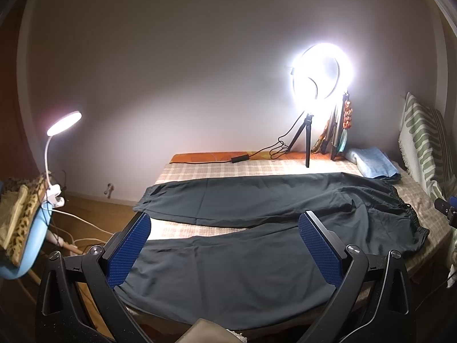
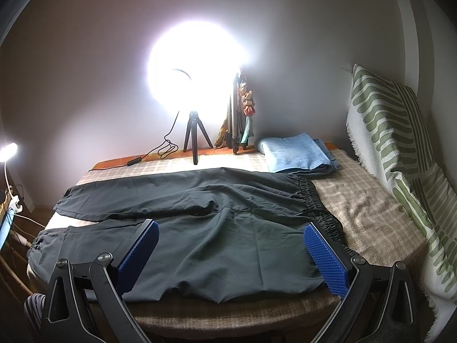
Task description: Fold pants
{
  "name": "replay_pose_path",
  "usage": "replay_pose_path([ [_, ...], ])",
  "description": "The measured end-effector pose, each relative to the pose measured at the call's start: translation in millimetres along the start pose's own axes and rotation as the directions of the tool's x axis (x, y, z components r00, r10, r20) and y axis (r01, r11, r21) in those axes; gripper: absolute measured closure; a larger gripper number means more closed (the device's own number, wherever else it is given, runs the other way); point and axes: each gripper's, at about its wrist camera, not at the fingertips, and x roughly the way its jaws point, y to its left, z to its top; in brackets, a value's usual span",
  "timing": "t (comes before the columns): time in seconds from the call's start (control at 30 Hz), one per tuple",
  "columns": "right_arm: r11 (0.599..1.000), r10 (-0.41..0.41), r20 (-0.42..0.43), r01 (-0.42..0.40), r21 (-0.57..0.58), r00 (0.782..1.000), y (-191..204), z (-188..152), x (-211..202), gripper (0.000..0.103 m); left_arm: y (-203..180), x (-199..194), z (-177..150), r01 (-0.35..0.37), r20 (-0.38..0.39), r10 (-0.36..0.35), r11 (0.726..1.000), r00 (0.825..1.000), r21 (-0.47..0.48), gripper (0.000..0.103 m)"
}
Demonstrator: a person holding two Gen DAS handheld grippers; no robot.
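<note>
Right wrist: ring light (glaring) and blue towel behind pants.

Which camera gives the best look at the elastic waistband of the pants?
The right wrist view: the gathered waistband runs nearly unbroken along the pants' right end. In the left wrist view the waistband sits at the distorted far right, small and dark.

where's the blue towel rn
The blue towel lies folded at the bed's far right, just behind the pants' waistband and right of the ring light.
</note>
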Motion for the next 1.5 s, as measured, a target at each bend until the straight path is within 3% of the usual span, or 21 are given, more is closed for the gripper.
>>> replay_pose_path([
  [1.03,0.999,0.02,-0.017,-0.021,-0.029,1.0,3.7,6.6,19.9,0.0,-2.4,20.1,0.2,-0.01,-0.024,0.011,1.0,1.0,0.022,0.001],
  [1.5,0.986,0.067,0.01,-0.065,-0.157,0.998,21.1,26.5,63.0,0.0,26.3,69.7,-2.9,-0.03,-0.105,0.037,0.997,0.994,0.073,0.001],
])
